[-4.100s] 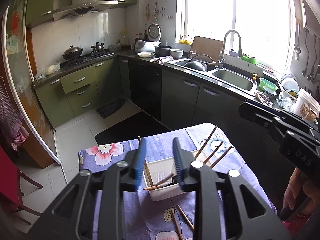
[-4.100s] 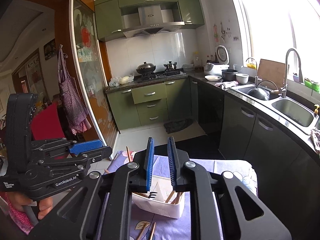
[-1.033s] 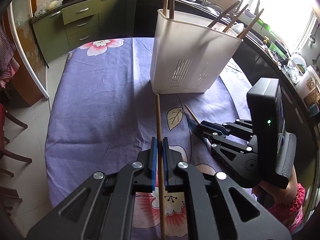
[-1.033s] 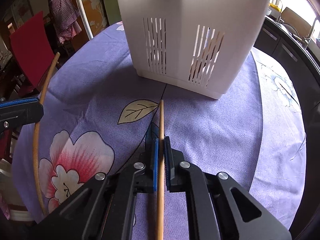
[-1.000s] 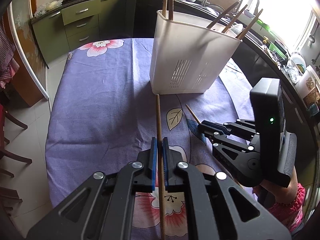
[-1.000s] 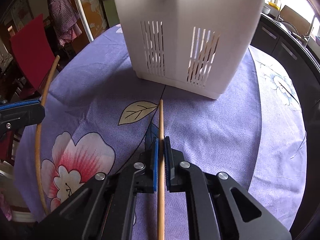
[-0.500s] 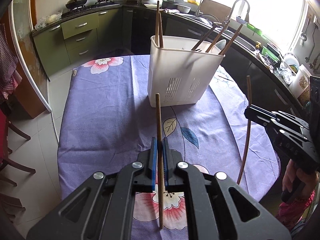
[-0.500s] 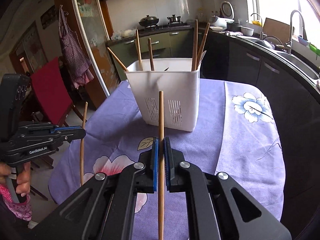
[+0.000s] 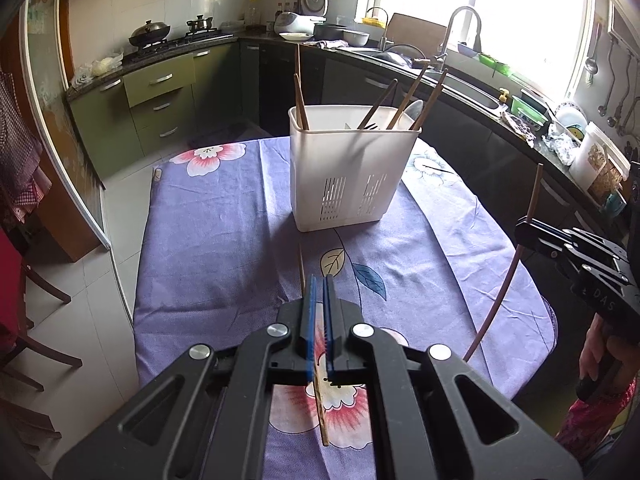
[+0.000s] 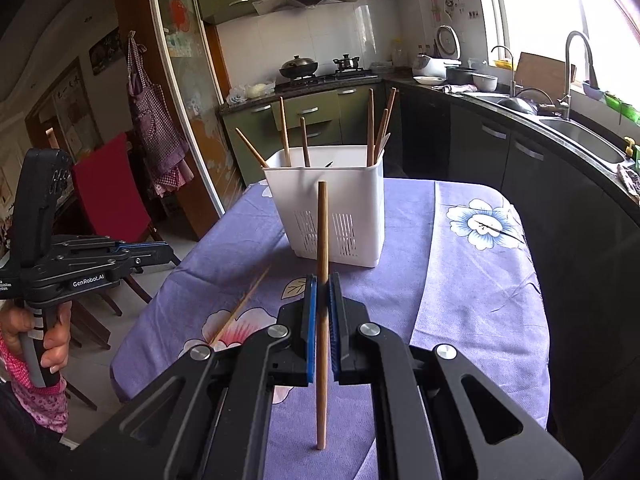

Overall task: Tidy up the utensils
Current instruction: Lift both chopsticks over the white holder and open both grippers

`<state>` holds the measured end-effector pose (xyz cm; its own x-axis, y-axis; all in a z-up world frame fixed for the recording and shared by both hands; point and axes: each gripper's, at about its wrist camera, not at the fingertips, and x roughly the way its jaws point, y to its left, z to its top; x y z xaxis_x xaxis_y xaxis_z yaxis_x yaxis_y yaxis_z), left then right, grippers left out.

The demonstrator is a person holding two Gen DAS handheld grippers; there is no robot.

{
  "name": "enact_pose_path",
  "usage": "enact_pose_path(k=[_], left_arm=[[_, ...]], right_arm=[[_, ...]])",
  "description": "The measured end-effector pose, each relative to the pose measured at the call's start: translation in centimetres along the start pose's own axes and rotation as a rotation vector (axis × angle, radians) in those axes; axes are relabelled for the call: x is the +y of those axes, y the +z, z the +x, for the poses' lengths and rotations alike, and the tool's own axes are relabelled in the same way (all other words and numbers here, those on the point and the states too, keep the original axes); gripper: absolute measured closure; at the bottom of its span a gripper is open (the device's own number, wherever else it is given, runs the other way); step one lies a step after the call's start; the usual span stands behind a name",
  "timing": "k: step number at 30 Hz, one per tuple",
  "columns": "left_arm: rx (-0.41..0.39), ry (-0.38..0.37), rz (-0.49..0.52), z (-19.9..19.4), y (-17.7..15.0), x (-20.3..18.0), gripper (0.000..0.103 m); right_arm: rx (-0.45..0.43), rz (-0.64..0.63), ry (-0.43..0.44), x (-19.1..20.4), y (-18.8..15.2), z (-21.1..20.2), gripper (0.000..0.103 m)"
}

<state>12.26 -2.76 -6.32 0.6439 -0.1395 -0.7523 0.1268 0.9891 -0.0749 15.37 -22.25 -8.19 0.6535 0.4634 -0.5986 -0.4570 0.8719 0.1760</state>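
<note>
The left gripper [image 9: 318,304] has its blue-padded jaws nearly closed, but its thin wooden chopstick [image 9: 316,368] looks loose between them: it slants below the jaws, and from the right wrist view it appears as a blurred streak [image 10: 240,306] over the purple floral tablecloth [image 9: 224,248] covering the counter. The right gripper [image 10: 322,312] has its jaws pressed tight on a second brown wooden chopstick [image 10: 322,280], held upright above the cloth. Ahead of both stands the white slotted plastic utensil holder [image 9: 352,176], upright on the cloth, with several wooden chopsticks [image 10: 370,128] leaning inside it.
</note>
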Motion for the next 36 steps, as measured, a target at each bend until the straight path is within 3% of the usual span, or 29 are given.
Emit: enact_pose_path(k=[5,10,15,19,28,34,36], left_arm=[[0.074,0.001,-0.020,2.3,0.0,0.5,0.099],[0.206,0.014,-0.052,8.5,0.0,1.6,0.098],[0.308,0.072,-0.024,13.6,-0.1,1.7,0.082],[0.340,0.096,-0.034,15.6,0.0,2.1,0.082],[0.361,0.061,-0.022,17.0,0.0,1.7,0.082],[0.377,0.084,0.002,17.4,-0.1,1.1,0.097],[0.382,0.088,0.010,17.4,-0.1,0.9,0.098]], right_arm=[[0.000,-0.001,-0.006,0.4,0.1,0.0,0.097],[0.002,-0.003,0.001,0.3,0.2,0.3,0.097],[0.006,-0.002,0.006,0.0,0.3,0.5,0.097],[0.007,0.004,0.008,-0.3,0.3,0.6,0.097],[0.012,0.007,0.010,-0.3,0.4,0.9,0.096],[0.013,0.006,0.011,-0.2,0.4,1.0,0.097],[0.013,0.008,0.010,-0.2,0.4,1.0,0.096]])
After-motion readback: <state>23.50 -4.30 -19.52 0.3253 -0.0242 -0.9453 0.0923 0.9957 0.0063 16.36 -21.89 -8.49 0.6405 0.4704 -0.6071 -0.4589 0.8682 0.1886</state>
